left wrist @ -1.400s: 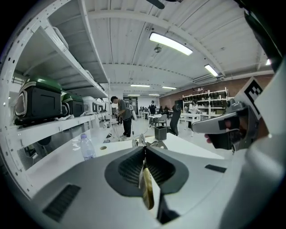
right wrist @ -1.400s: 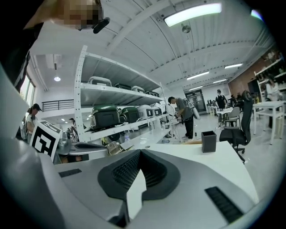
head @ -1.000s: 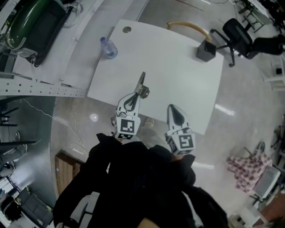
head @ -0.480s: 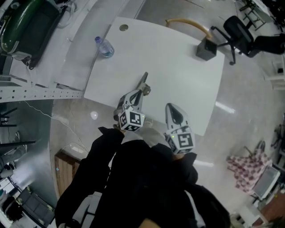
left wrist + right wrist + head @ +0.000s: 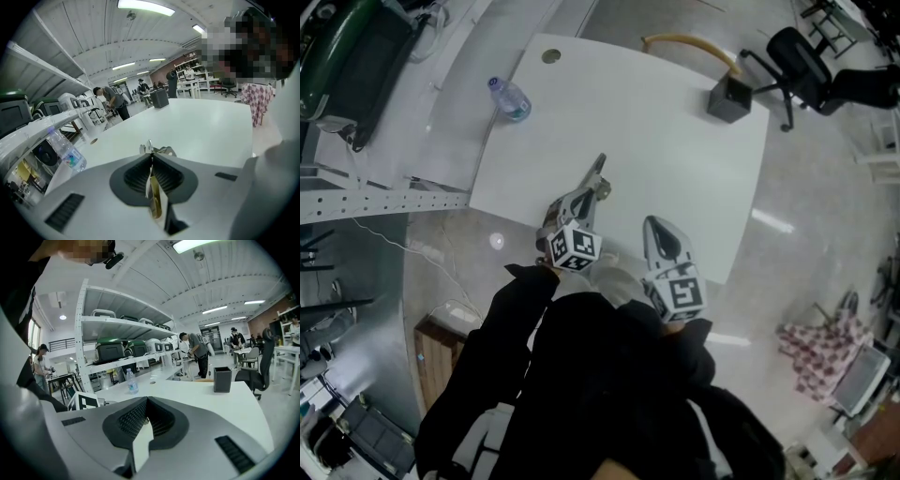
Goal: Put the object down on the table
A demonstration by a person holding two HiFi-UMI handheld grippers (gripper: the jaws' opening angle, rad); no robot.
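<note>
Now above white table [image 5: 675,131], near front edge: left gripper [image 5: 586,199] clamped on thin metal tool [image 5: 599,176], seemingly not yet touching down; right gripper [image 5: 654,223] pressed together, empty. Released high, likely to bounce off that edge.

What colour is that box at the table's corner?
The box is dark grey; the right gripper view shows it best.

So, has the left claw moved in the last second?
Yes. The left claw, holding the metal tool, went forward: its marker cube is nearer the table's near edge.
</note>
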